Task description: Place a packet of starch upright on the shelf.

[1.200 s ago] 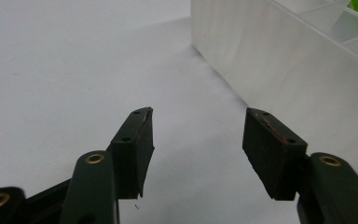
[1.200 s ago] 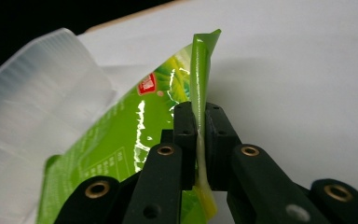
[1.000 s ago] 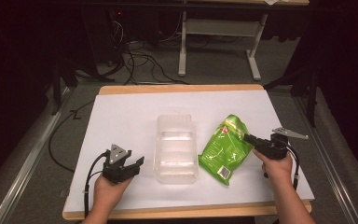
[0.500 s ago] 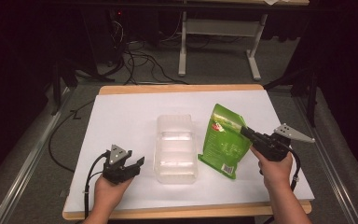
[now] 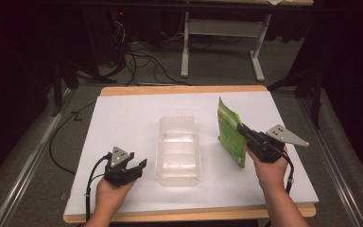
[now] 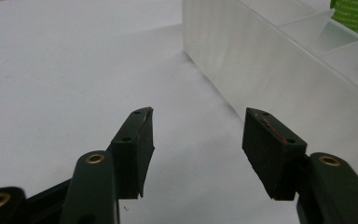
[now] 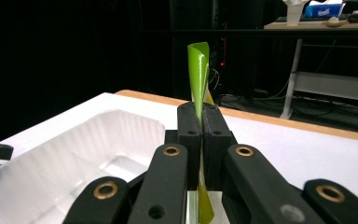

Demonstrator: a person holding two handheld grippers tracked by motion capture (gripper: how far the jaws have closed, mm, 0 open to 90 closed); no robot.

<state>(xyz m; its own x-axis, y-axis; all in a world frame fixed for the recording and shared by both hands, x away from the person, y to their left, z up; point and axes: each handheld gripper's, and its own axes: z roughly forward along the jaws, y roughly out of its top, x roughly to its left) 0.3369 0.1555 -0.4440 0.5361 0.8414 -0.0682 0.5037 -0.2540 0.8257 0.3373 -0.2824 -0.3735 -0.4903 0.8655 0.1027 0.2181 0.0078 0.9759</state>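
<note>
A green snack bag (image 5: pixel 229 133) hangs lifted off the white table (image 5: pixel 132 118), turned edge-up, with my right gripper (image 5: pixel 242 128) shut on its right edge. In the right gripper view the bag's thin green edge (image 7: pixel 199 70) rises pinched between the two black pads (image 7: pixel 189 122). A clear plastic tray (image 5: pixel 178 150) with ribbed compartments lies in the middle of the table, just left of the bag. My left gripper (image 5: pixel 139 165) rests near the front left, open, with nothing between its fingers (image 6: pixel 137 144). The tray's wall (image 6: pixel 261 70) stands ahead and to the right of it.
The table's wooden front edge (image 5: pixel 189 213) runs close to both hands. Beyond the far edge lie cables (image 5: pixel 137 61) on the floor and a desk's white legs (image 5: pixel 185 47). Metal rails (image 5: pixel 23 175) flank the table on both sides.
My right gripper has lifted the green bag off the table and drawn it right, so the bag now stands on edge instead of lying flat. The left gripper has stayed put.
</note>
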